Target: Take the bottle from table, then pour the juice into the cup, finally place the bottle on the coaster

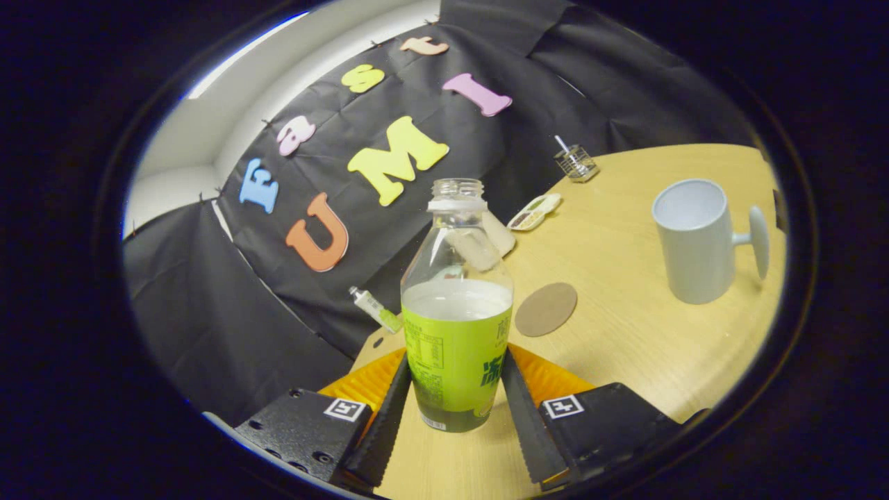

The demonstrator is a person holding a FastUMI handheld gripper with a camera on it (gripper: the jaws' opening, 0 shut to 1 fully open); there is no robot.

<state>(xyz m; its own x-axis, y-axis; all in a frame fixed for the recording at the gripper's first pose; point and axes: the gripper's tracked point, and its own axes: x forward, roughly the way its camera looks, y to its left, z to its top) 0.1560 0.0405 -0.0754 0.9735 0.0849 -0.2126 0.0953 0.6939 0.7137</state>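
Gripper view looks along the claw (pixel 455 396), whose two fingers stand one on each side of the bottle's (pixel 456 326) lower body, close against its green label; the serrated inner faces appear to press on the label on both sides, so the claw looks closed on the bottle, its gap only as wide as the bottle itself. That bottle is clear plastic, uncapped, upright relative to the fingers, with a pale liquid reaching up to about the label's top edge and an empty, transparent shoulder and neck above. Whether its base rests on the wooden surface (pixel 625 347) or sits just clear of it cannot be told. Just beyond the bottle and slightly to its right lies a round brown coaster (pixel 546 309), flat on the surface and bare. Farther right, well apart from the coaster, stands a white cup (pixel 694 239), upright, with its handle turned away from the bottle and its inside showing pale. Behind the bottle, near the black cloth wall, lie a small tube (pixel 375 309) with a green end, a flat pale item partly hidden by the bottle's neck, a shallow oval dish (pixel 533 212), and farther back a small wire basket (pixel 576 163) with a thin stick poking out of it.
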